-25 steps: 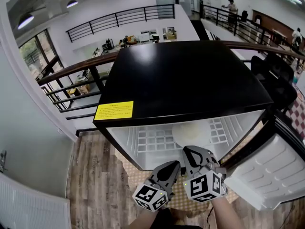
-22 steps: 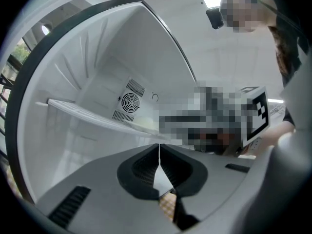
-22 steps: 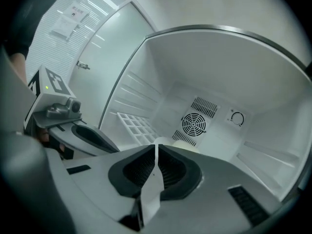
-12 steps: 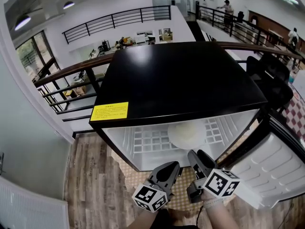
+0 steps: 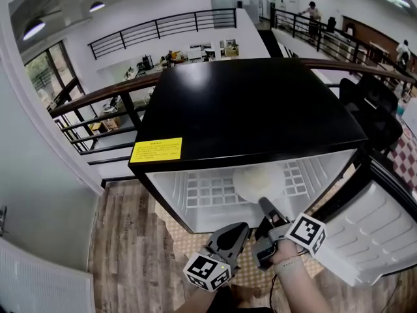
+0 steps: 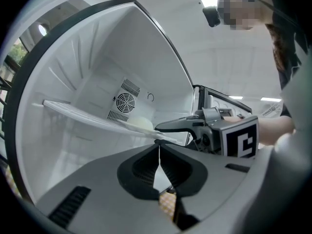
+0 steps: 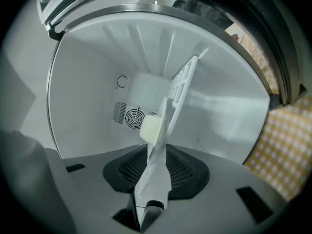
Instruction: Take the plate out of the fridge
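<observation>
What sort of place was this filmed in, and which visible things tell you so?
Most likely an upper-floor gallery in an open-plan office. Black railings run along the open edges, cluttered desks show beyond them, and a black mini fridge stands open on wood-look flooring.

Fridge top (image 5: 254,109): glossy black, mirror-smooth. Ahead of the matt grey plastic right gripper (image 5: 266,206), smooth white plastic fridge walls (image 7: 87,82), a white plastic grid shelf (image 5: 208,191) and a matt cream plate (image 5: 257,181). Beneath it, yellow checked cloth (image 7: 285,145); to its left, wood-grain floor (image 5: 124,240).
</observation>
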